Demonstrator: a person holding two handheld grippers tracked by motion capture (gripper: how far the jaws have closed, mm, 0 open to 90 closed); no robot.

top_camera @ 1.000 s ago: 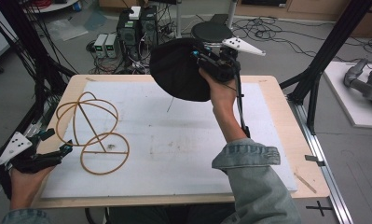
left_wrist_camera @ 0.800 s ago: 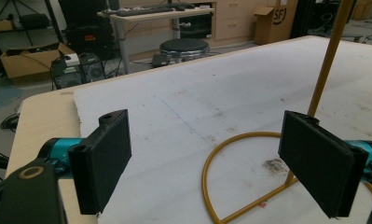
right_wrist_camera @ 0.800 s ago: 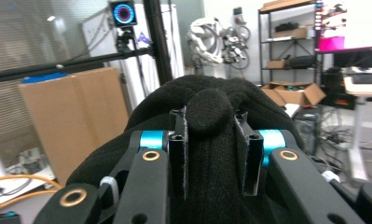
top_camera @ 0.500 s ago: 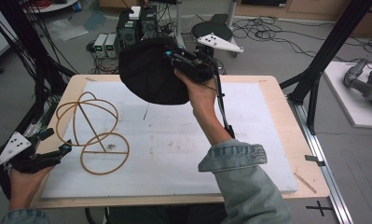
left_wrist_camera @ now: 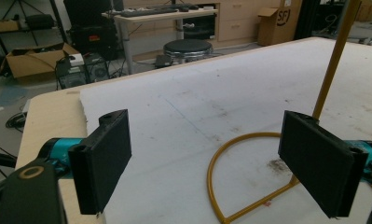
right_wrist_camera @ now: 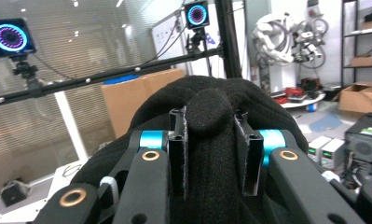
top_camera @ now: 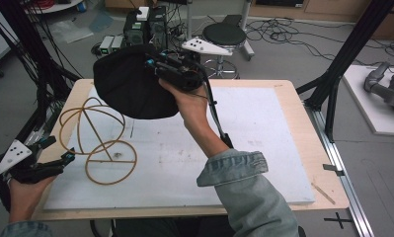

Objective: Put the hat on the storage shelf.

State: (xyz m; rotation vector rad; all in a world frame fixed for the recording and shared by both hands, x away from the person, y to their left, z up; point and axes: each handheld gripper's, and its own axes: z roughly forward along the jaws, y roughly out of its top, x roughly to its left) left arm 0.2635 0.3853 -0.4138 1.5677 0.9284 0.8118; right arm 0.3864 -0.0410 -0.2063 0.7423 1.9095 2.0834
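A black knitted hat point(top_camera: 130, 81) hangs in the air above the table's far left part, pinched by my right gripper point(top_camera: 152, 66). In the right gripper view a fold of the hat point(right_wrist_camera: 211, 112) bulges between the two jaws of the gripper point(right_wrist_camera: 215, 154), which is shut on it. Just below and left of the hat stands a yellow wire stand point(top_camera: 98, 136) of rings and hoops on the white board point(top_camera: 263, 143). My left gripper point(top_camera: 56, 153) rests at the table's near left corner, open, its jaws wide apart in front of the stand's base ring point(left_wrist_camera: 239, 177).
A black stool point(top_camera: 224, 34) and computer boxes point(top_camera: 135, 24) stand on the floor beyond the table. Black frame posts point(top_camera: 347, 54) rise at the right and left. The person's denim sleeve point(top_camera: 249, 192) reaches across the near middle of the board.
My right gripper has carried the hat leftward across the far side of the table, from right of centre to above the wire stand. The left gripper has kept still.
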